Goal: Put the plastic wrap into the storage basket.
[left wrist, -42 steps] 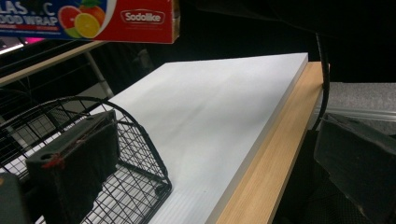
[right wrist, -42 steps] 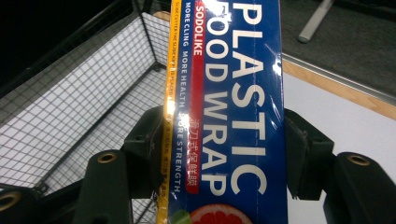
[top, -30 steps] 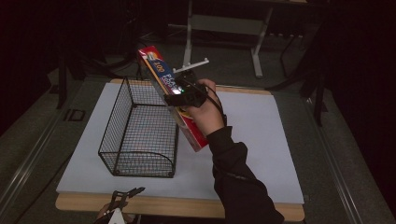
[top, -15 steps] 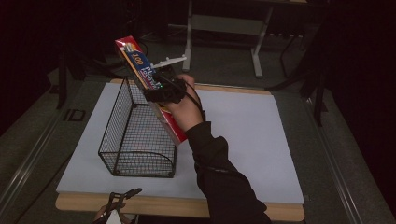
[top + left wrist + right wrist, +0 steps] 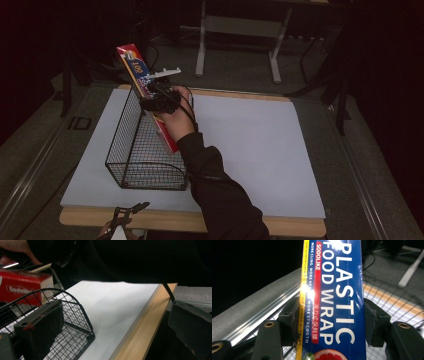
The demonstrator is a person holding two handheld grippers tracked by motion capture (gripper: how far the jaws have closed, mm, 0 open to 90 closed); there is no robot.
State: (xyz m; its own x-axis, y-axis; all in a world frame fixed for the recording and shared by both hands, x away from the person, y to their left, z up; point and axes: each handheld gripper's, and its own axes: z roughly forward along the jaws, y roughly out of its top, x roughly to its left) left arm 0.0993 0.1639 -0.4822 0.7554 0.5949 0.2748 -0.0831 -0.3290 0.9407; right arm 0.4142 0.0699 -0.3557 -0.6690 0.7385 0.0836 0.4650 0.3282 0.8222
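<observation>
**Desk:** What do you have in hand, and where is it?

**Operator:** My right gripper [image 5: 159,98] is clamped across a long box of plastic food wrap [image 5: 145,87], held tilted over the right side of the wire basket [image 5: 131,167]. The lower end of the box dips down by the basket's right wall; whether it is inside the mesh or just beside it, I cannot tell. In the right gripper view, both pads press the box [image 5: 337,302] on its narrow sides.

**Desk:** How will it handle?

**Operator:** My judgement: light, stiff cardboard with a glossy printed face, so it should not sag but could slide through the pads if I loosen them. Squeeze too hard and the hollow walls may dent. A hold near the middle, across the narrow sides, seems right; a grip near one end would let the long box swing.

**Desk:** And the other tool?

**Operator:** My left gripper [image 5: 127,214] sits at the near edge of the white-topped table [image 5: 260,150], jaws wide apart and holding nothing, the basket's arched end [image 5: 75,305] just ahead of it.
</observation>
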